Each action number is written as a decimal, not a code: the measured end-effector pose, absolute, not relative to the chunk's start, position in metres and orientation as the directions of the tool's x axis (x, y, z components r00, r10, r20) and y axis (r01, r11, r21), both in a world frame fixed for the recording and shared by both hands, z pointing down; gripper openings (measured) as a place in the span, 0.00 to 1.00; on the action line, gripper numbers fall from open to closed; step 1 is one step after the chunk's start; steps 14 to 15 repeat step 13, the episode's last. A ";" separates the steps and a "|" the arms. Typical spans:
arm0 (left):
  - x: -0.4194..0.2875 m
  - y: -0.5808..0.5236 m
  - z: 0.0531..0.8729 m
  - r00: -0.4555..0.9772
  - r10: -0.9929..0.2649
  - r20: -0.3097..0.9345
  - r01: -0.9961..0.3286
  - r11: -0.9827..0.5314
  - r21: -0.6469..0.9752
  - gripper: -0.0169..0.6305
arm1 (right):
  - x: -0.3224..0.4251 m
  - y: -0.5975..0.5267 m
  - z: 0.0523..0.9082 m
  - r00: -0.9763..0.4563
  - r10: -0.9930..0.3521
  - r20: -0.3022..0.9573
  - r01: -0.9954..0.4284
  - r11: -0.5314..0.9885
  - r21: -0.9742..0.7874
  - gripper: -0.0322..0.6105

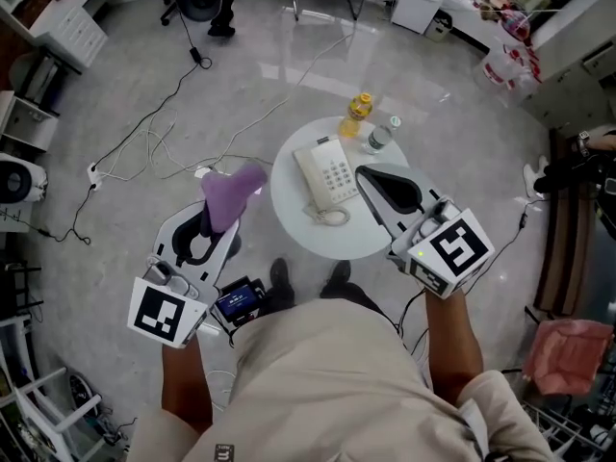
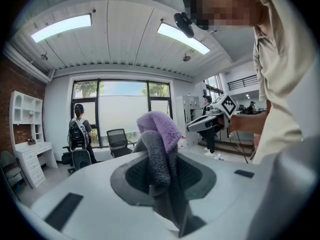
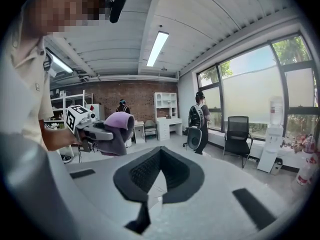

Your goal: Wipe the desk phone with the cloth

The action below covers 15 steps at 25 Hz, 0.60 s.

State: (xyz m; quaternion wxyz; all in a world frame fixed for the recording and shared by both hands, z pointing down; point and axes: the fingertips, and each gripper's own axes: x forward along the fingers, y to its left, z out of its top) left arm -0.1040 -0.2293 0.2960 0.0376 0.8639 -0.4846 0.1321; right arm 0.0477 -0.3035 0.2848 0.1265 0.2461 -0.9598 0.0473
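A white desk phone [image 1: 325, 176] with a coiled cord lies on the small round white table [image 1: 298, 229]. My left gripper [image 1: 207, 221] is held left of the table, off its edge, shut on a purple cloth [image 1: 229, 195] that sticks up from the jaws; the same purple cloth [image 2: 159, 149] fills the left gripper view. My right gripper [image 1: 377, 183] hovers over the table's right side, just right of the phone, shut with nothing between its jaws. In the right gripper view the jaws [image 3: 159, 171] meet on empty air and the left gripper with the cloth [image 3: 112, 131] shows across from them.
A yellow bottle [image 1: 355, 114] and a clear bottle [image 1: 378, 140] stand at the table's far edge. Cables [image 1: 154, 142] trail over the grey floor. A person with a backpack [image 2: 77, 134] and office chairs [image 2: 117, 141] stand by the windows. White shelving [image 1: 72, 22] lines the far left.
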 end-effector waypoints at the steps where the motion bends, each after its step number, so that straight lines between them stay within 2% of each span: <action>1: -0.101 -0.229 0.295 0.500 -0.825 0.264 -0.844 -0.532 -0.064 0.17 | 0.052 -0.302 0.284 -0.843 -0.467 0.266 -0.490 0.871 -0.026 0.03; 15: -0.085 -0.226 0.283 0.541 -0.802 0.254 -0.817 -0.573 -0.067 0.17 | 0.078 -0.294 0.275 -0.805 -0.526 0.273 -0.550 0.835 -0.014 0.03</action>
